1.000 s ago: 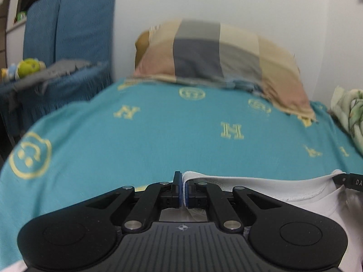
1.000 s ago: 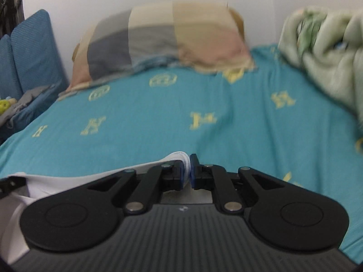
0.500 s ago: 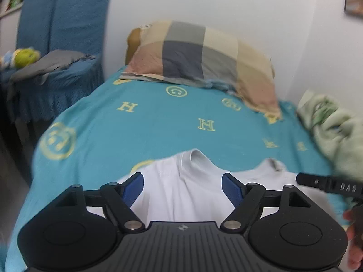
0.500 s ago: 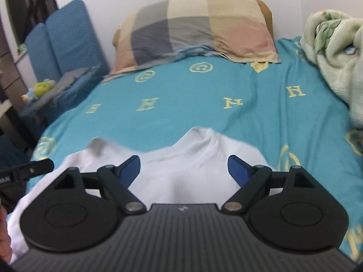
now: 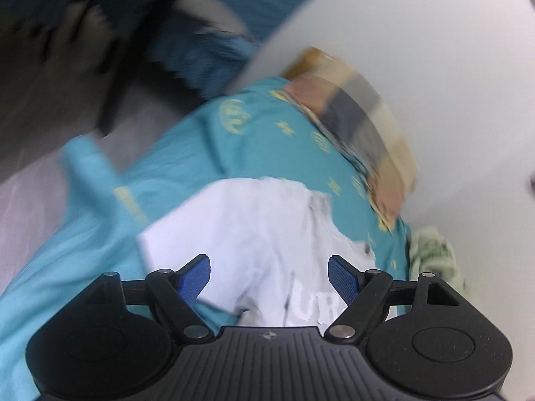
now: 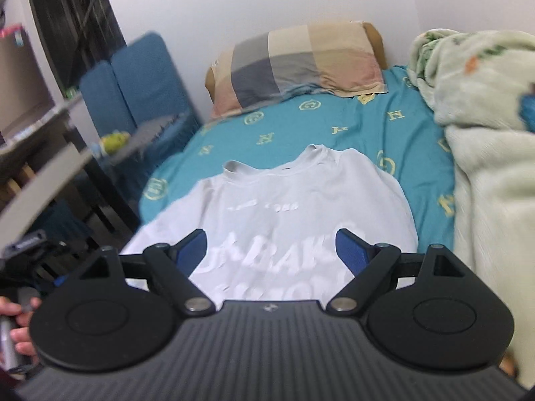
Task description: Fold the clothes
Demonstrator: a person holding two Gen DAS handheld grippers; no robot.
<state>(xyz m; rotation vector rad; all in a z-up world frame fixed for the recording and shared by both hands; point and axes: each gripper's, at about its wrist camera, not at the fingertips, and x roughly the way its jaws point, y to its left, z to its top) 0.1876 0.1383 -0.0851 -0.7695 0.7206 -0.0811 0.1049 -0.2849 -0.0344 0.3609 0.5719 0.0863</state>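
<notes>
White T-shirt (image 6: pixel 301 207) lies flat on the bed (image 6: pixel 418 140), soft, light, limp; pinch its side hems; left gripper (image 5: pixel 269 274) and right gripper (image 6: pixel 271 250) both gape empty

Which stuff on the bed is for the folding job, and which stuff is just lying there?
For the job:
white T-shirt, spread flat on the bed
left tool, open
right tool, open

Just lying about:
checked pillow
pale green blanket
teal bedsheet
blue chair
yellow-green plush toy
</notes>
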